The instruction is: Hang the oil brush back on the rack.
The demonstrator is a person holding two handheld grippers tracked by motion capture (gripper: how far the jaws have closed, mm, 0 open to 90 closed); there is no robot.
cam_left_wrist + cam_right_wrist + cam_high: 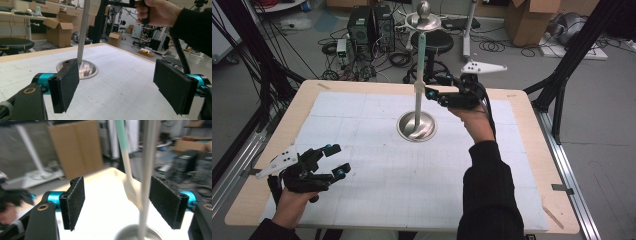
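Observation:
A metal stand rises from a round steel base at the middle of the table; its pole ends in a disc and ball. A utensil with a teal handle and a cream wooden end hangs along the pole. My right gripper is open beside the pole at mid height. In the right gripper view the utensil and pole stand between the open jaws, blurred. My left gripper is open over the mat's near left, empty, facing the base.
A white gridded mat covers the wooden table. Behind the far edge stand a black stool, computer towers with tangled cables, and a cardboard box. Black frame legs flank the table.

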